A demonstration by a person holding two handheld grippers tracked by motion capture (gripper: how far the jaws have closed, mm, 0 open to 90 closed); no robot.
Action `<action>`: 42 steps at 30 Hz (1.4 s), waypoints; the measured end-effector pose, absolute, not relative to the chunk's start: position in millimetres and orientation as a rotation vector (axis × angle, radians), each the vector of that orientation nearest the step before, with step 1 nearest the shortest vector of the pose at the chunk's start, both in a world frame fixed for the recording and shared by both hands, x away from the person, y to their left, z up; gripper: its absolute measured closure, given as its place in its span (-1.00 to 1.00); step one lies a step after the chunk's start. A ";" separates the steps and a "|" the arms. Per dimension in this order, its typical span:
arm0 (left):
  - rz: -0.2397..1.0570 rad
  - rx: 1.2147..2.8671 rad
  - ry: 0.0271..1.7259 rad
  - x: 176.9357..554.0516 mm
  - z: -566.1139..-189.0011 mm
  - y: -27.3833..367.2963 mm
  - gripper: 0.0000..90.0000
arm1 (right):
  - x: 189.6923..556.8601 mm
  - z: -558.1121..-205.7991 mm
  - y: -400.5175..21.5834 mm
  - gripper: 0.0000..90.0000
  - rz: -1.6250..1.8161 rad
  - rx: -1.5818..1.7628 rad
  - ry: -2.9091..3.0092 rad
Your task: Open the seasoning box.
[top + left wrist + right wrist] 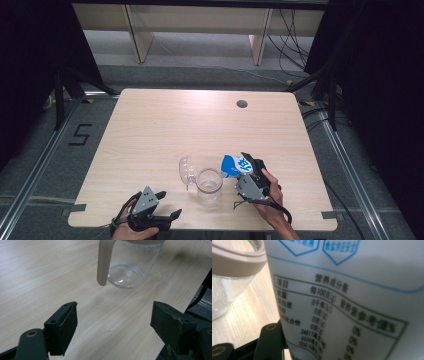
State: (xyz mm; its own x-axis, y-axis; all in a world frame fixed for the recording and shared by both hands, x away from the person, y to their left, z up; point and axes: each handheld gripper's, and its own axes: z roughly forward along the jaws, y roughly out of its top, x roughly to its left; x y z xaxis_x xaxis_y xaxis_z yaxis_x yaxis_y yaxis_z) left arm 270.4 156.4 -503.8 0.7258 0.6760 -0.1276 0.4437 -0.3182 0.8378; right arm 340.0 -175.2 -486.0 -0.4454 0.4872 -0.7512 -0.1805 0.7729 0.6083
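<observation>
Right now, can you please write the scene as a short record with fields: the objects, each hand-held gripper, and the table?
held object: white and blue packet, tilted toward the jug
container: clear glass jug with a pale rim, upright, lid flipped open
right hand-held gripper: shut on the packet, beside the jug's mouth
left hand-held gripper: open, holds nothing, near the table's front edge
table: light wood, round hole near the far edge
</observation>
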 end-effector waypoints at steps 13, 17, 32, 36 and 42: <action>0.304 1.968 0.857 270.6 -503.7 156.7 -0.53 | 349.4 -488.5 -172.4 -0.04 0.782 0.154 1.882; 0.302 1.967 0.855 270.1 -503.8 156.2 -0.53 | 349.9 -488.7 -170.8 -0.04 0.761 0.132 1.878; 0.311 1.969 0.856 270.6 -504.1 156.2 -0.53 | 353.7 -486.0 -166.7 -0.04 0.732 0.038 1.847; 0.309 1.971 0.854 270.4 -504.1 156.3 -0.53 | 354.7 -486.3 -166.4 -0.03 0.726 0.002 1.833; 0.310 1.972 0.853 270.5 -504.1 156.3 -0.53 | 354.8 -484.6 -164.6 -0.03 0.707 -0.018 1.818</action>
